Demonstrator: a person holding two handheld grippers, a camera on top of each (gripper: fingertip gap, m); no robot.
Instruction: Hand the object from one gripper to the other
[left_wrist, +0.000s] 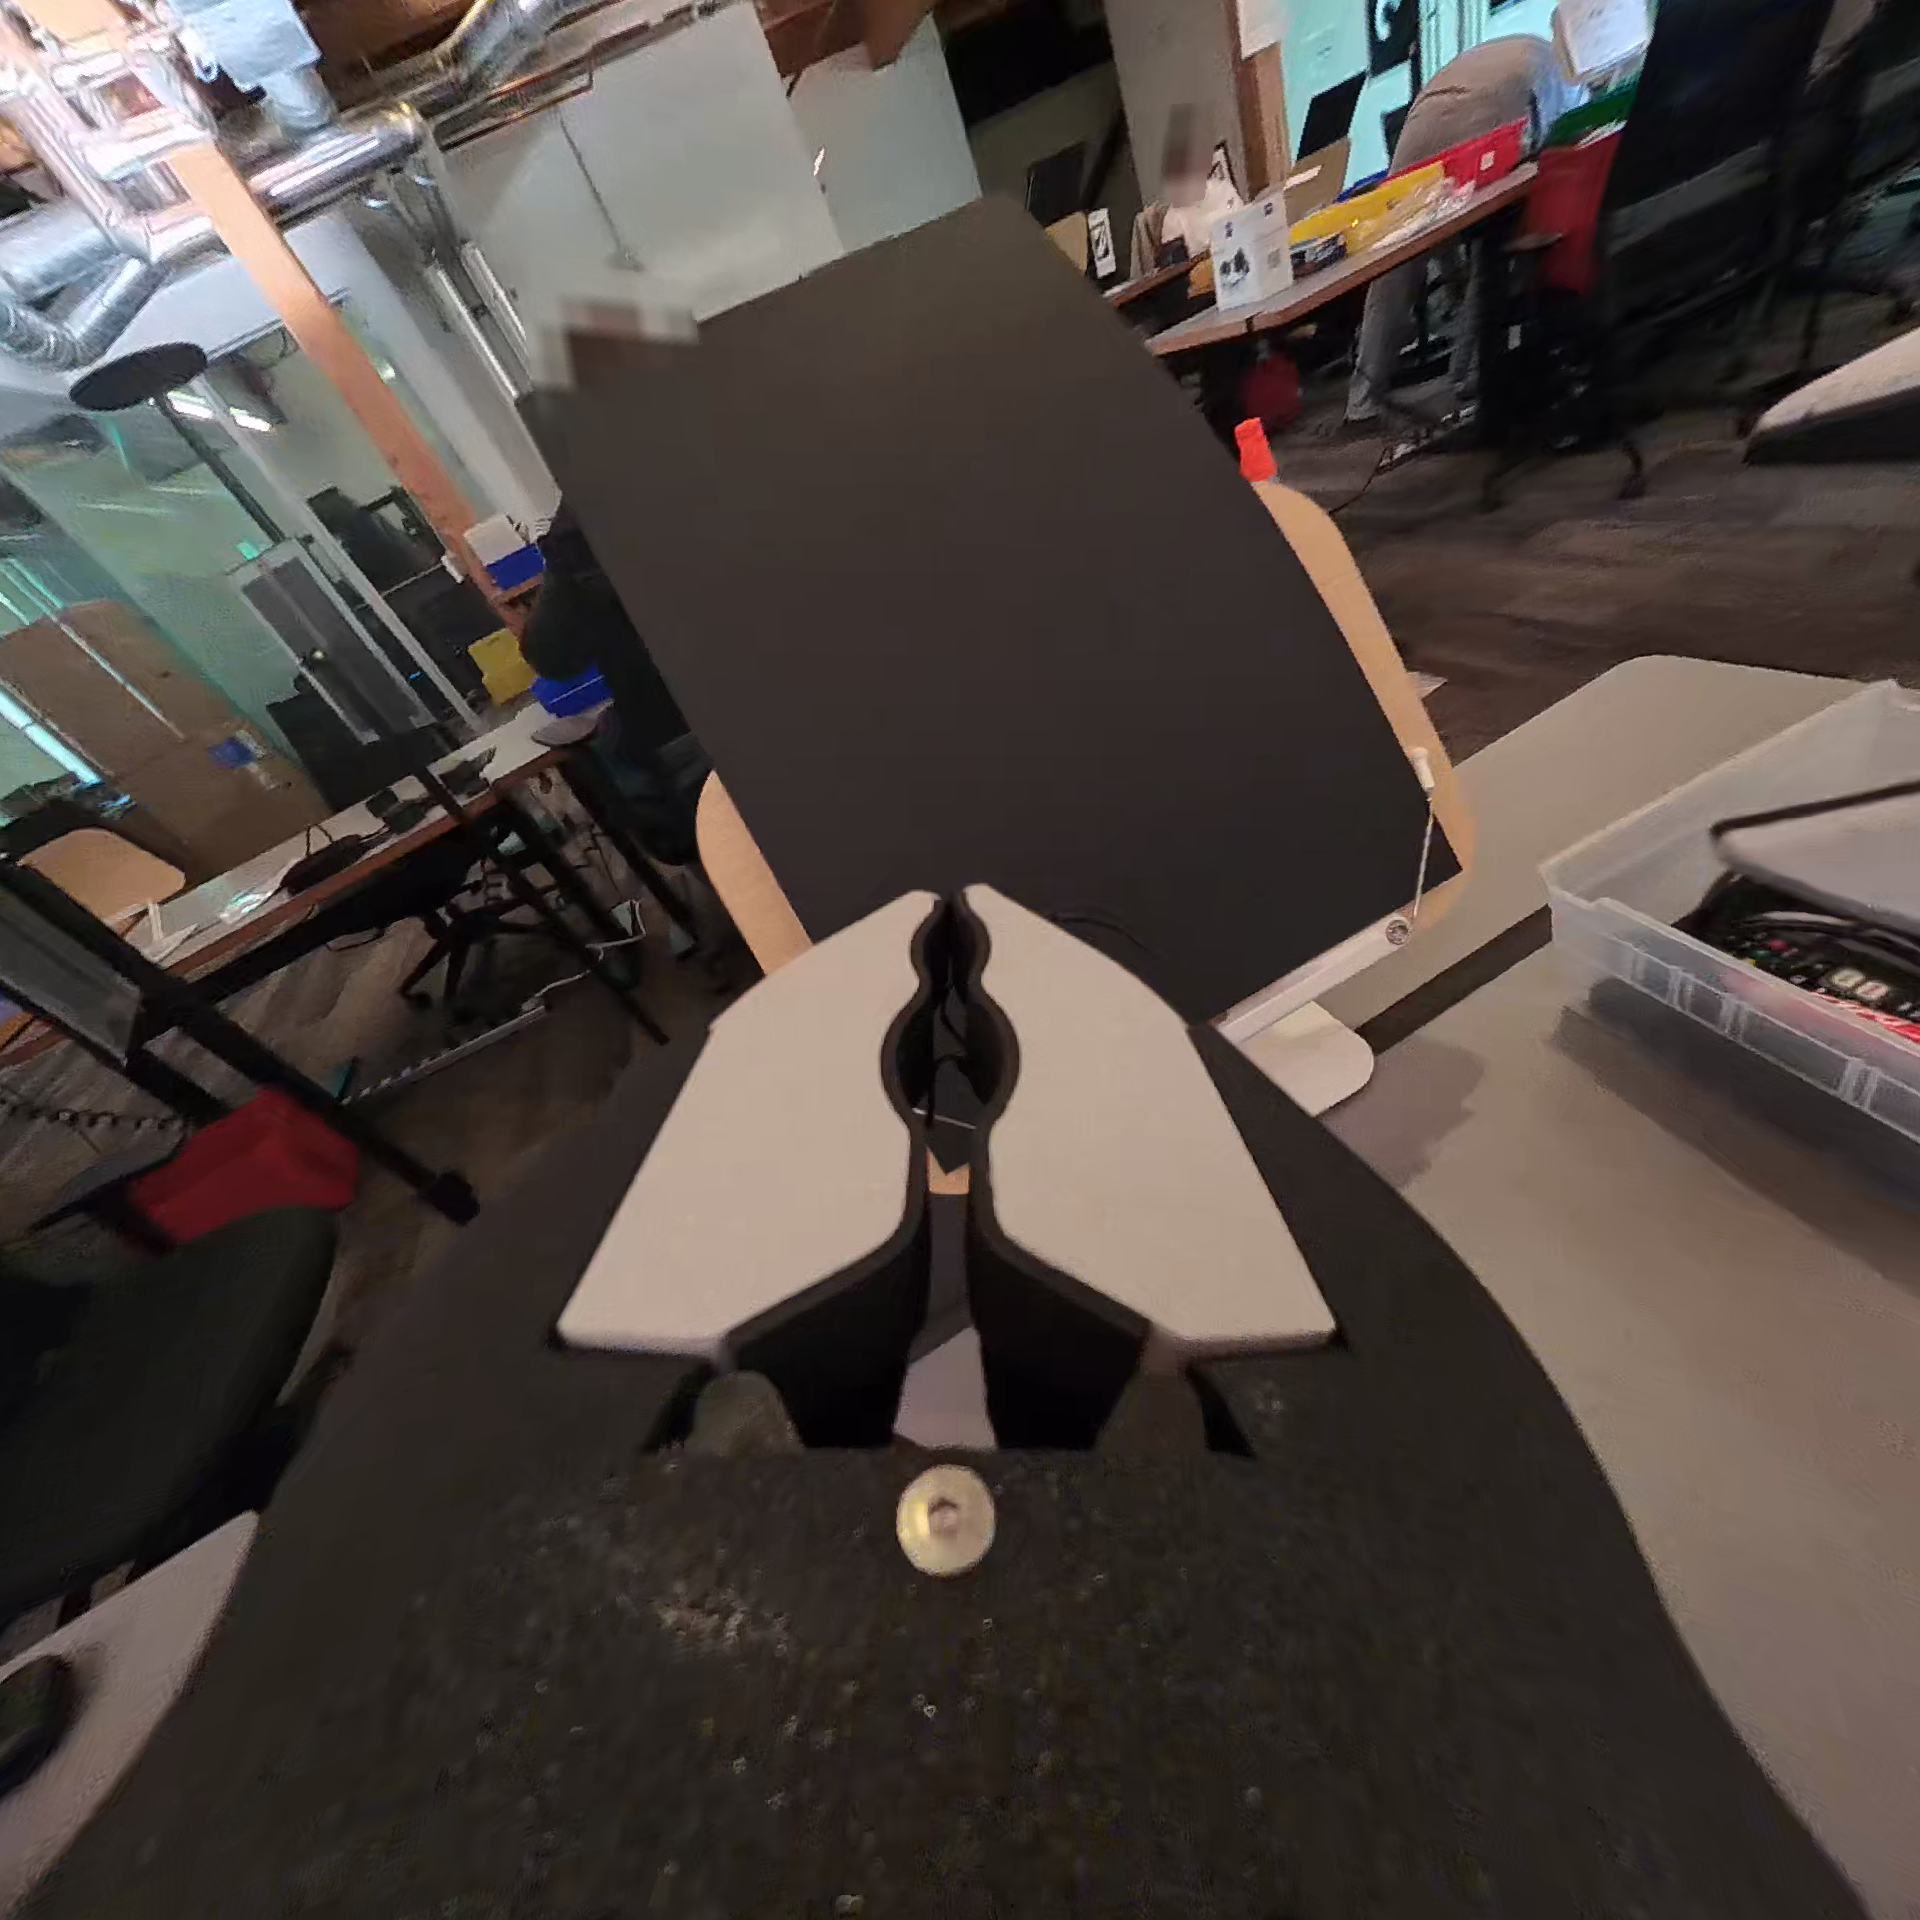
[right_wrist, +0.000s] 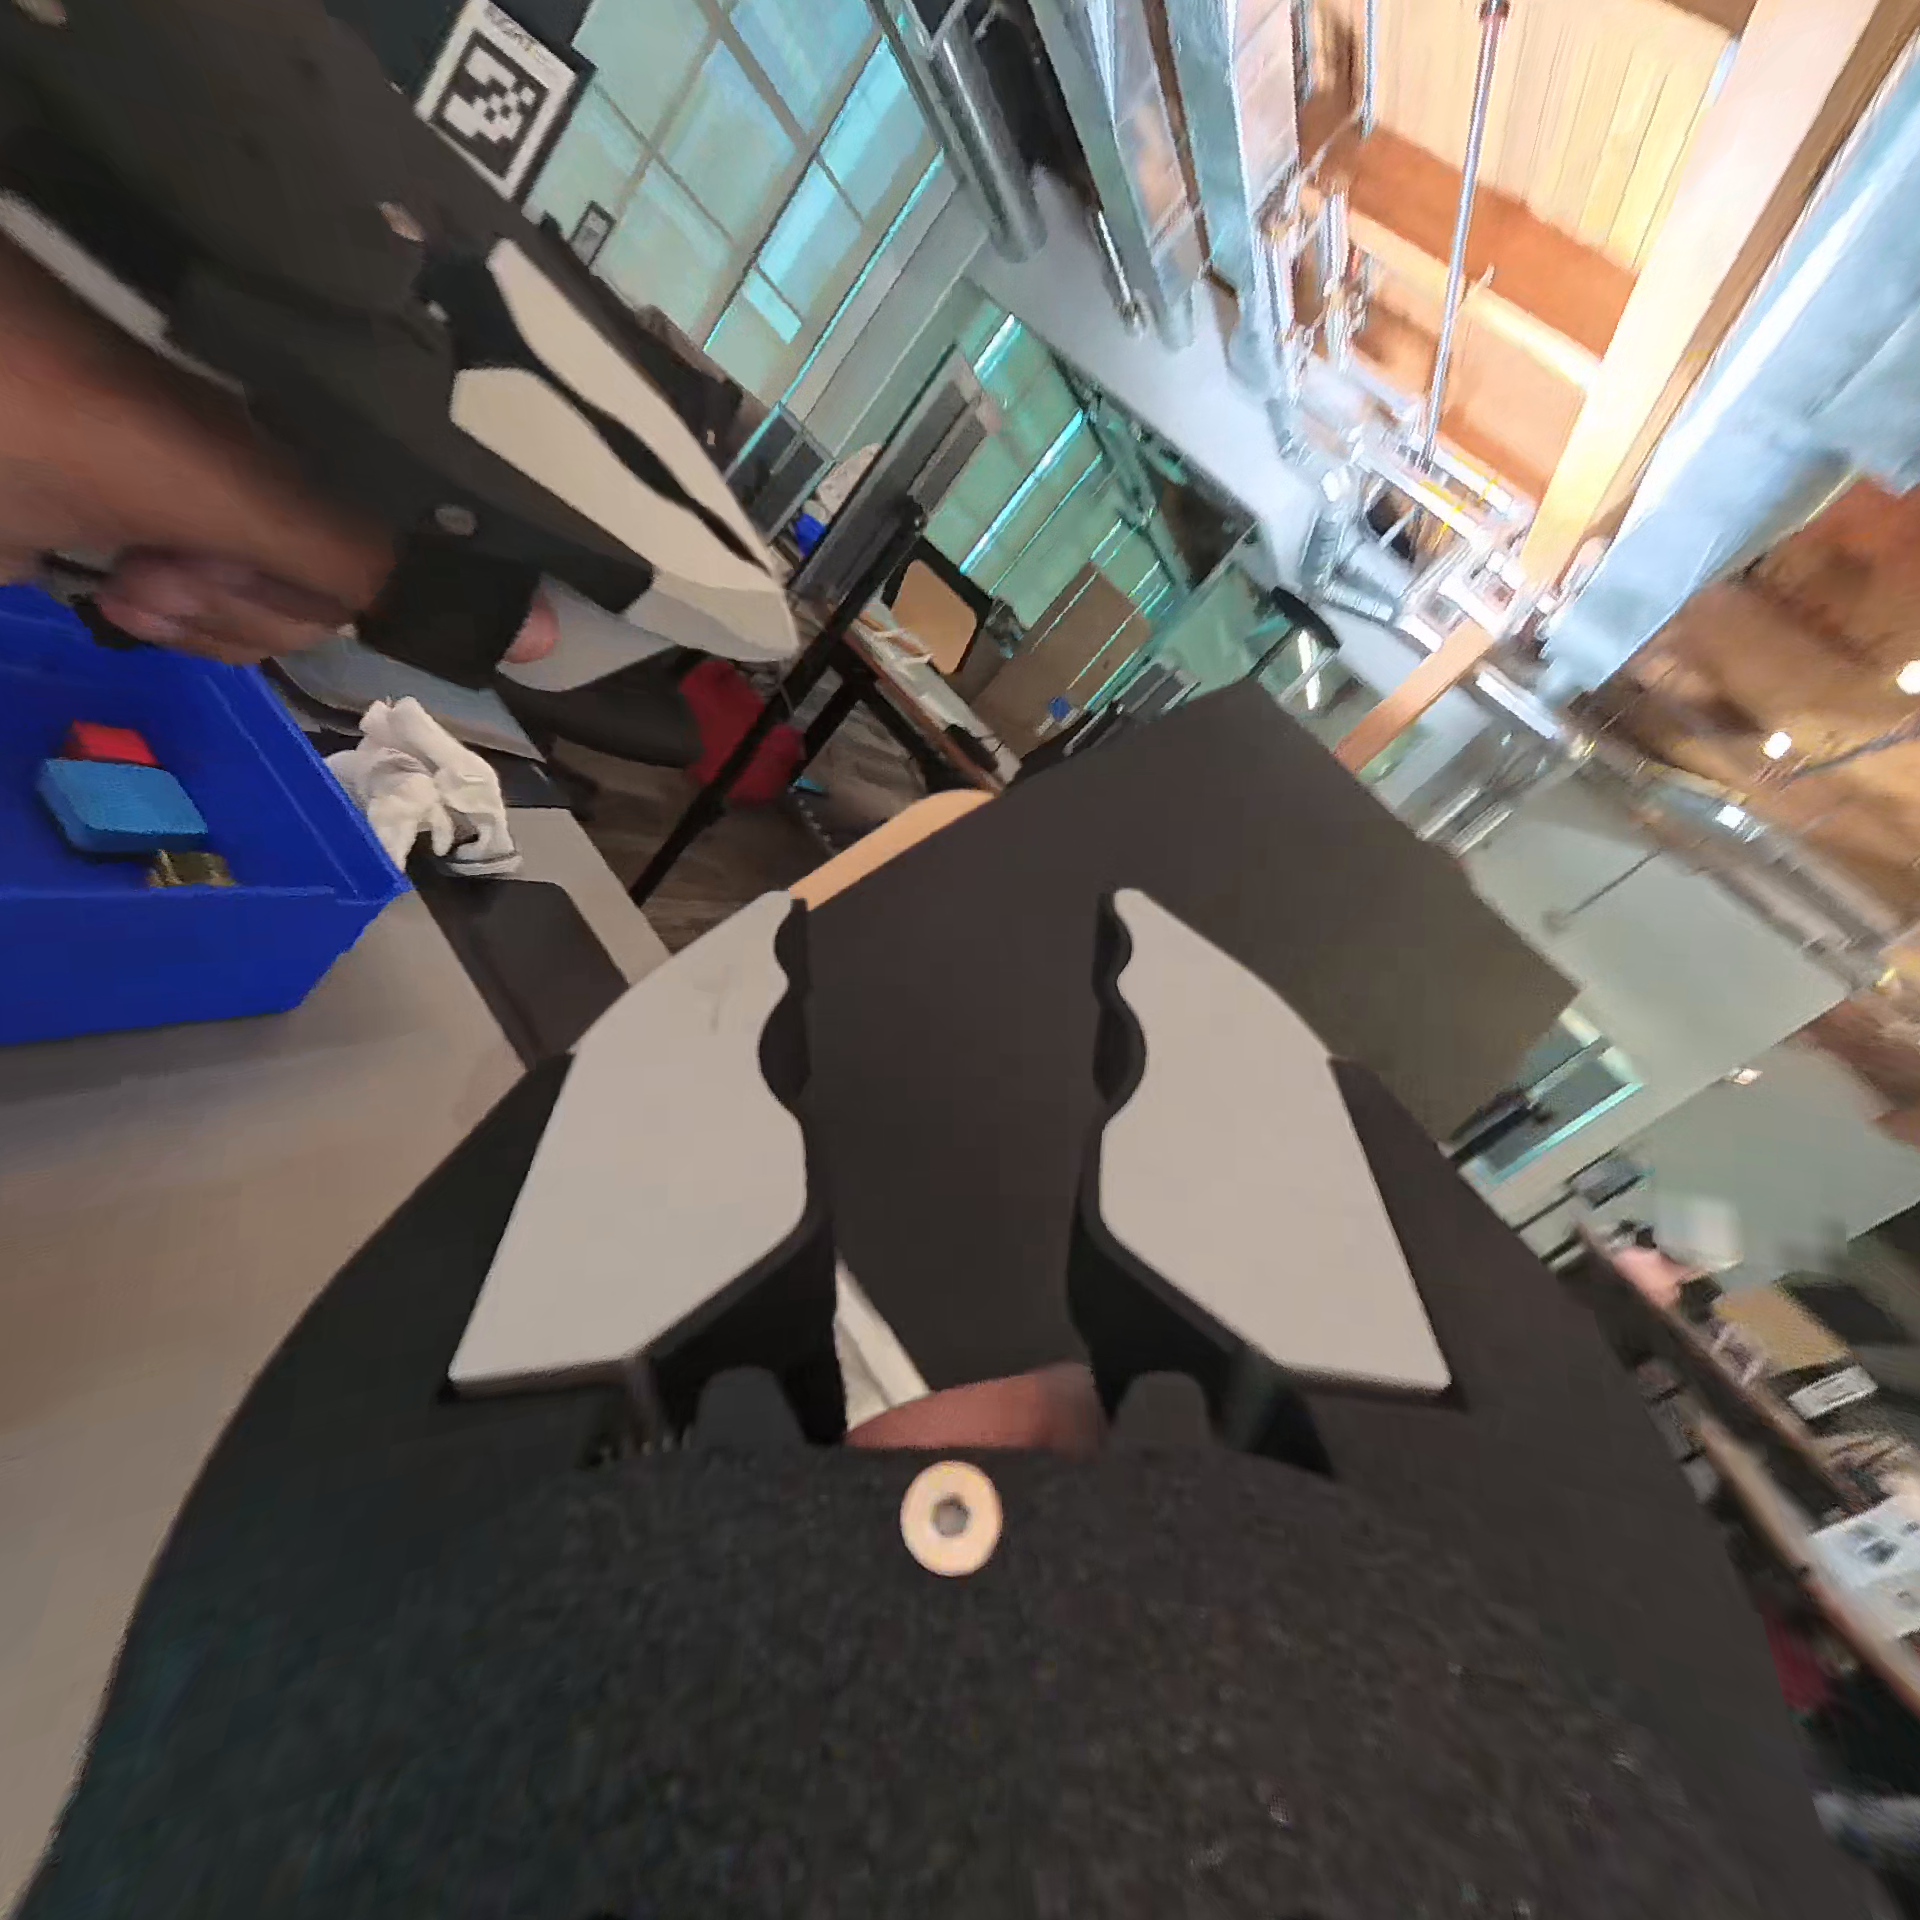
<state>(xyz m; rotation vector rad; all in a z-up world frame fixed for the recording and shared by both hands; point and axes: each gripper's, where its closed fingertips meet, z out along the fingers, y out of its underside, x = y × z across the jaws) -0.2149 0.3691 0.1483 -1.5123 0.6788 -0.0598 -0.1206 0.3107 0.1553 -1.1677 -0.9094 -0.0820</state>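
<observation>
My left gripper (left_wrist: 952, 906) is shut, its grey fingers (left_wrist: 790, 1132) meeting at the tips in front of a big black panel (left_wrist: 935, 623). A thin dark line shows through the hollow between the fingers; I cannot tell whether anything is held. The left gripper also shows in the right wrist view (right_wrist: 769, 597) at the upper left, shut, with a hand (right_wrist: 156, 520) on it and nothing visible at its tips. My right gripper (right_wrist: 951, 909) is open and empty, tilted, with the black panel (right_wrist: 1195, 883) behind its fingers (right_wrist: 665, 1174).
A blue bin (right_wrist: 208, 966) with a blue block (right_wrist: 120, 816) and a red block stands on the grey table (right_wrist: 208, 1195), a white cloth (right_wrist: 426, 779) beside it. A clear plastic box (left_wrist: 1683, 935) of cables sits at the right. The panel's white base (left_wrist: 1309, 1049) rests on the table. The tips of one gripper are about 12 cm away from the tips of the other. From either gripper's tips it is about 25 cm to the big black panel (left_wrist: 935, 623).
</observation>
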